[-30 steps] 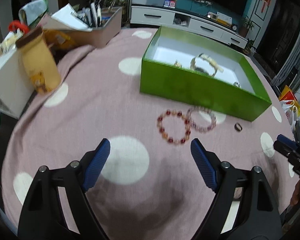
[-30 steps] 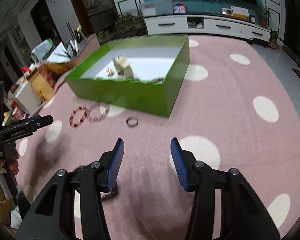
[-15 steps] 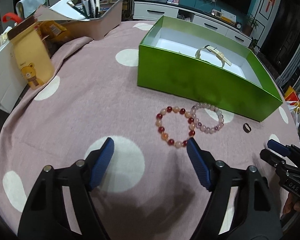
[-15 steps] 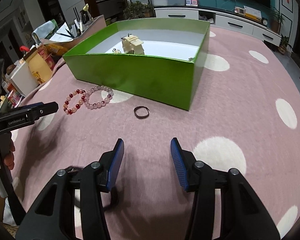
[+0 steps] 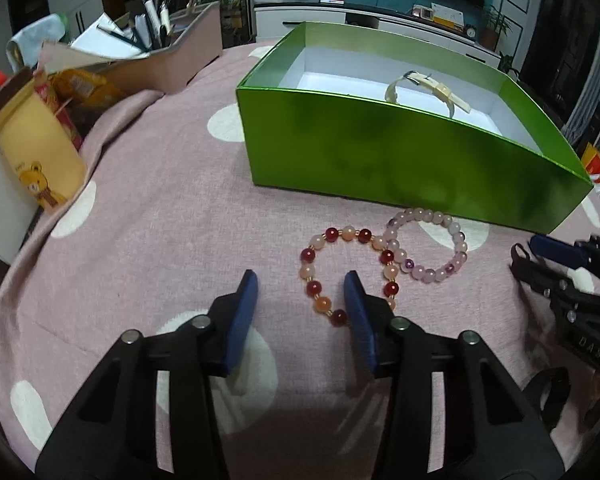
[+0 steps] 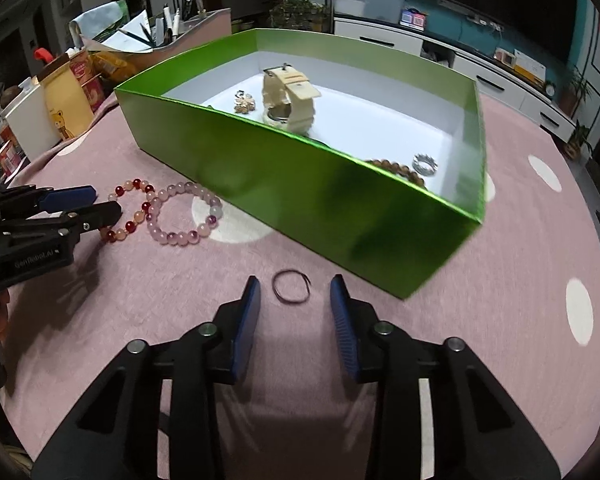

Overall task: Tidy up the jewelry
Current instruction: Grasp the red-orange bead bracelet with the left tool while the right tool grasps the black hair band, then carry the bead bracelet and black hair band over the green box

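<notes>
Your red bracelet (image 5: 350, 274) lay on the pink cloth (image 5: 159, 220) in front of the green box (image 5: 400, 160), touching the lilac bracelet (image 5: 428, 246) beside it. Your left gripper (image 5: 302, 292) stood partly open and empty, its right finger inside the red loop. Your right gripper (image 6: 293, 300) was also open, holding nothing, with the dark ring (image 6: 291, 291) between its tips. In the box sat a cream watch (image 6: 287, 98).
</notes>
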`<state>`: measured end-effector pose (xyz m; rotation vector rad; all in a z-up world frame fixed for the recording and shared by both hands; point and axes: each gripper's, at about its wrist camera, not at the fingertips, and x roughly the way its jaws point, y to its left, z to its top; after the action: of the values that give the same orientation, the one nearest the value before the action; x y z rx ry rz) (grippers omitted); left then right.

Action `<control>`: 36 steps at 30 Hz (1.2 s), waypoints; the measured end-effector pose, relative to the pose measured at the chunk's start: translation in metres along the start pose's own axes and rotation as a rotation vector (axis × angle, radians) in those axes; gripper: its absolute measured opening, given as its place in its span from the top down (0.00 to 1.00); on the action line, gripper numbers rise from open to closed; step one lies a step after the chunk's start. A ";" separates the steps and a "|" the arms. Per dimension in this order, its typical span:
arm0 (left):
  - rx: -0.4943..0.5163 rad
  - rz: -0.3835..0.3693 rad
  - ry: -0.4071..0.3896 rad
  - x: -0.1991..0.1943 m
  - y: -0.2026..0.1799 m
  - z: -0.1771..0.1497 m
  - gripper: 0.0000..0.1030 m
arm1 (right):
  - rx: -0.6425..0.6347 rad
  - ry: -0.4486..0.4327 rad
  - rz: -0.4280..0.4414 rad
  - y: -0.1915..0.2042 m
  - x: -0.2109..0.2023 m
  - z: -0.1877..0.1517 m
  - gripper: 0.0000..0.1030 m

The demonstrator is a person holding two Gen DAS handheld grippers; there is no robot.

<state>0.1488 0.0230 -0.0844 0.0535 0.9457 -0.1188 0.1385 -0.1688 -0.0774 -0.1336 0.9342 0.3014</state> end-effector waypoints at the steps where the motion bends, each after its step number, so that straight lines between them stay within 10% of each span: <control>1: 0.006 -0.007 -0.004 0.000 -0.001 0.000 0.71 | -0.006 0.000 0.003 0.001 0.001 0.002 0.73; 10: -0.001 -0.060 -0.016 -0.003 -0.001 -0.003 0.93 | 0.001 -0.013 0.016 0.001 0.000 -0.001 0.81; 36: -0.006 -0.153 -0.159 -0.084 0.003 0.012 0.93 | 0.065 -0.168 0.047 0.002 -0.077 -0.011 0.81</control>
<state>0.1098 0.0317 -0.0090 -0.0334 0.7909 -0.2576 0.0866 -0.1851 -0.0221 -0.0261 0.7805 0.3199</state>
